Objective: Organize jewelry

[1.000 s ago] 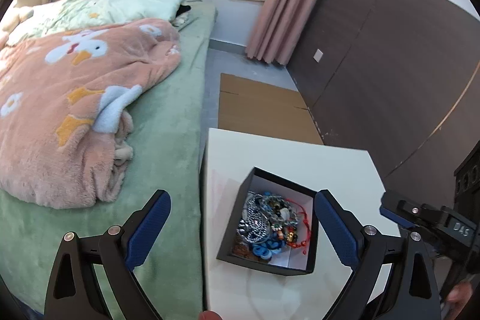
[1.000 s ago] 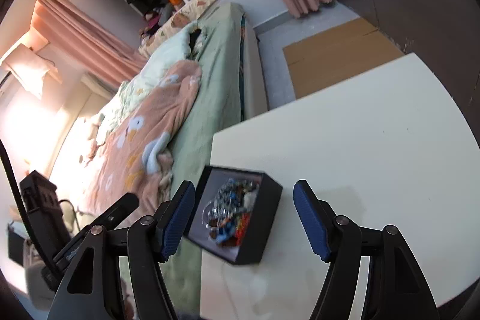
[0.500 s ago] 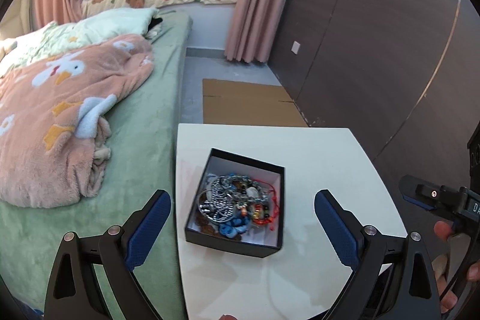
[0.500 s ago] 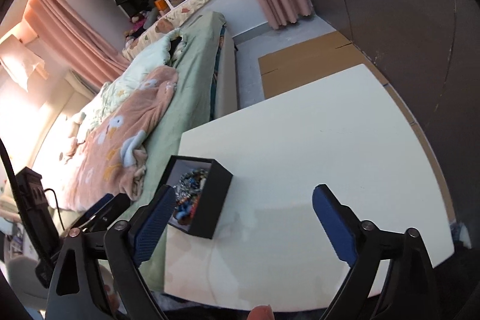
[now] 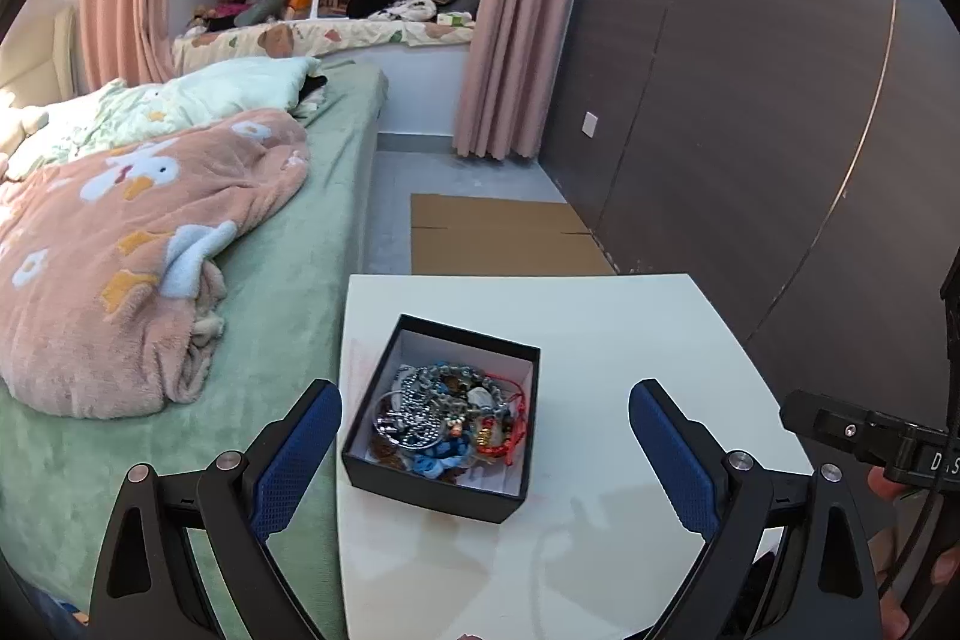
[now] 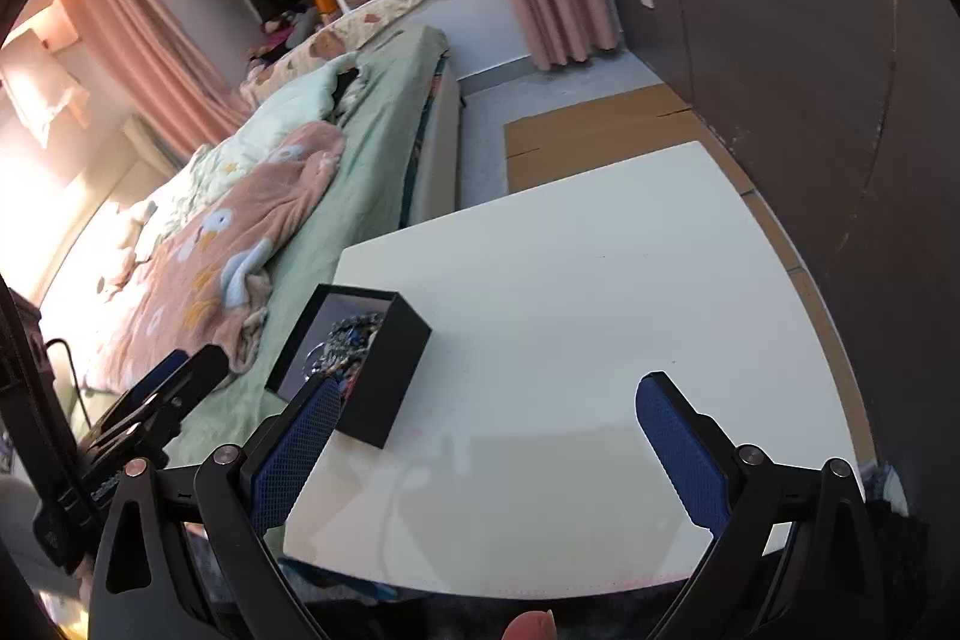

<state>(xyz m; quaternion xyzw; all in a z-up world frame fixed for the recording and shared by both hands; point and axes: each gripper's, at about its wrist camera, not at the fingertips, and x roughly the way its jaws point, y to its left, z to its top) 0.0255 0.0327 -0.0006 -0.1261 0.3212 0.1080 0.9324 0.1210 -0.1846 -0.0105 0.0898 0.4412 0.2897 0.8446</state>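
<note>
A black open box (image 5: 432, 490) with white lining sits near the left edge of the white table (image 5: 630, 340). A tangle of jewelry (image 5: 447, 415) fills it: silver chains, beads, red cord, blue pieces. My left gripper (image 5: 485, 397) hovers above and in front of the box, open and holding nothing. My right gripper (image 6: 489, 385) hangs over bare table (image 6: 570, 280) to the right of the box (image 6: 390, 370). Its jaws are opening and nothing is between them; the left fingertip overlaps the box's near corner in the view.
A bed (image 5: 288, 292) with a green sheet and a pink duck-print blanket (image 5: 120, 250) runs along the table's left side. Flat cardboard (image 5: 498, 232) lies on the floor beyond the table. A dark panelled wall (image 5: 750, 130) stands to the right, with pink curtains (image 5: 516, 10) behind.
Both grippers have drawn back from the box, which now looks smaller in the right wrist view. The right fingers have spread wider. The left fingers stay spread the same.
</note>
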